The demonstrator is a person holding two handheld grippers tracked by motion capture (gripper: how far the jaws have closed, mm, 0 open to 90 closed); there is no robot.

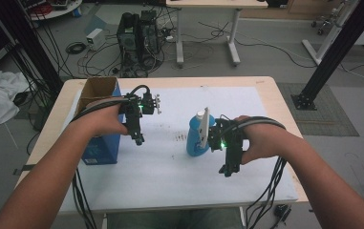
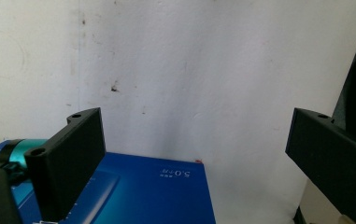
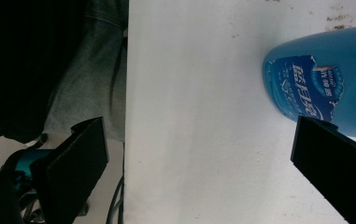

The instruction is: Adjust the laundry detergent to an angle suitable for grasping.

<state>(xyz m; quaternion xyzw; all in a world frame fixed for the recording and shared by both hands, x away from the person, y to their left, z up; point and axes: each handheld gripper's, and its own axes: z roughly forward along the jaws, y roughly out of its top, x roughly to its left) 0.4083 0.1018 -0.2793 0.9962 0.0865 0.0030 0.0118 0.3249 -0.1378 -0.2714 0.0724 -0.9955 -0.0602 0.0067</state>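
So we're basically at the start here — nothing has been picked up yet. The blue detergent bottle is standing upright on the white table cover, a bit right of centre, with its white cap and handle pointing up. The open blue cardboard box sits at the left edge of the table, its top flaps open, and from above we can't see anything inside it.

Our right gripper is hanging just to the right of the bottle, jaws pointing down at the table and spread wide with nothing between them. In the right gripper view the bottle is off to one side of the gap, near one jaw but not between the two. So it's lined up beside the bottle, not around it.

Our left gripper is over by the box, also wide open and holding nothing — its own view looks past the jaws at the printed blue side of the box and bare white surface.

Our guess is the job is getting that bottle into the box, and if so all of it is still ahead: close in on the bottle, grab it, carry it over, drop it in. The left one might be there to steady the box.
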